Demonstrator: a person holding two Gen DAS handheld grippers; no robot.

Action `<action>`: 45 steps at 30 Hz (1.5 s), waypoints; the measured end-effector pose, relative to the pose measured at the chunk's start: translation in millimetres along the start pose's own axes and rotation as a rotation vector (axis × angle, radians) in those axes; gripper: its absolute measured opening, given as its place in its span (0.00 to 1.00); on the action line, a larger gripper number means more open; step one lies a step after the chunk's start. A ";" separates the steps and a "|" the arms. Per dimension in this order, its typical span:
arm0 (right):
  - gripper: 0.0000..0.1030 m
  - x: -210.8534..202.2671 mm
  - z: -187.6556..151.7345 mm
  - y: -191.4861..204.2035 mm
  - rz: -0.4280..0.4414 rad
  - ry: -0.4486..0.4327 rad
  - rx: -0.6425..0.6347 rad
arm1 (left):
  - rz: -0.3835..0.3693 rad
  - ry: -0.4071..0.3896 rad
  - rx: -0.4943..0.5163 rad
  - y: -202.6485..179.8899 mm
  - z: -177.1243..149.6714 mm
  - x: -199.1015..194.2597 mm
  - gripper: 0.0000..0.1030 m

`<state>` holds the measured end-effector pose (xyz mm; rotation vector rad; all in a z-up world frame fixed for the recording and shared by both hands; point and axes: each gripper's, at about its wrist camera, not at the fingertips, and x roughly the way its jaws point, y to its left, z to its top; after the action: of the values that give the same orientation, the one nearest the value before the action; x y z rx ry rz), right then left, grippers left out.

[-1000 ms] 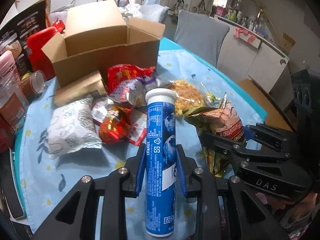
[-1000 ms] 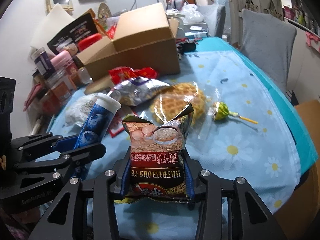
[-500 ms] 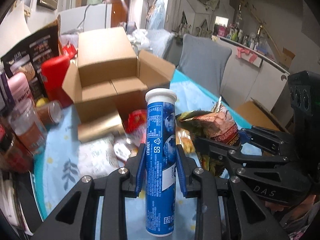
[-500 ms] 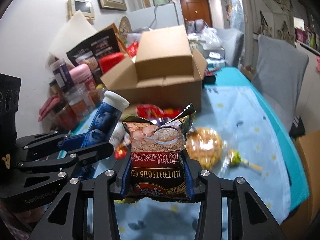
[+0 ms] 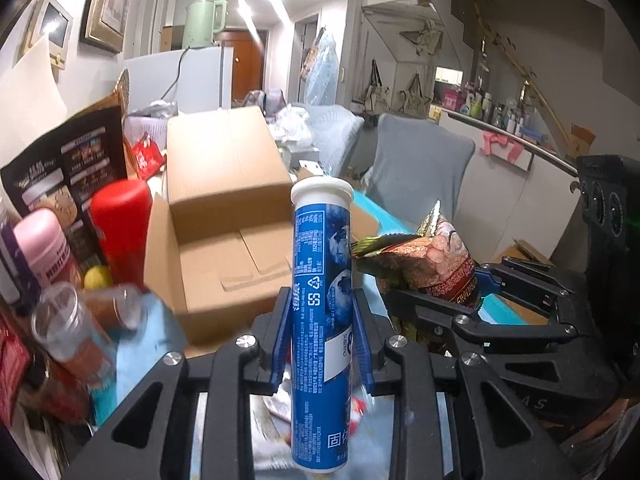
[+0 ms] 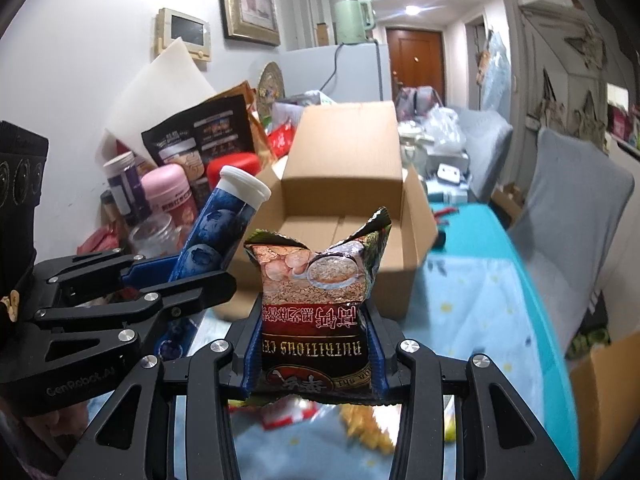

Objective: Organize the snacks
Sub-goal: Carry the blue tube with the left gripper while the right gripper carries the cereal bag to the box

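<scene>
Here the left gripper (image 5: 322,334) clamps a blue tube (image 5: 322,320); only the right gripper's (image 6: 314,354) view shows its cereal packet's (image 6: 316,300) print.

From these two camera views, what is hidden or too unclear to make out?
- Left wrist view: the front part of the cardboard box floor, hidden by the box's front wall and the blue tube.
- Left wrist view: the jars at the left, smeared by motion blur.
- Right wrist view: the snacks on the tablecloth below the cereal packet, blurred and covered by the right gripper.
- Both views: small print on the tube, too small.
</scene>
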<state>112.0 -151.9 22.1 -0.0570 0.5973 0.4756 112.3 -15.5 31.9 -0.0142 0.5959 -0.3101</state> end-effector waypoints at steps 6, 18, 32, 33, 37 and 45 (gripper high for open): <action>0.41 16.0 38.8 -5.6 -0.012 -0.043 -0.050 | 0.028 -0.048 -0.001 14.8 34.5 13.8 0.27; 0.41 74.8 104.2 -26.8 -0.011 -0.067 -0.068 | 0.126 -0.105 -0.018 48.0 96.3 59.0 0.27; 0.41 167.6 135.6 -45.5 -0.037 0.013 -0.068 | 0.216 -0.050 -0.059 95.7 120.5 133.2 0.27; 0.41 173.4 135.7 -46.0 -0.037 0.021 -0.068 | 0.224 -0.038 -0.063 99.8 119.5 138.9 0.27; 0.41 196.7 133.2 -46.7 -0.037 0.058 -0.062 | 0.251 0.019 -0.063 114.0 116.3 159.7 0.27; 0.41 235.3 122.3 -44.7 -0.041 0.150 -0.059 | 0.311 0.120 -0.061 125.7 107.3 185.7 0.27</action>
<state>366.5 -71.3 -10.6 -0.1619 0.7282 0.4516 352.7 42.1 5.9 0.0389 0.7160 0.0090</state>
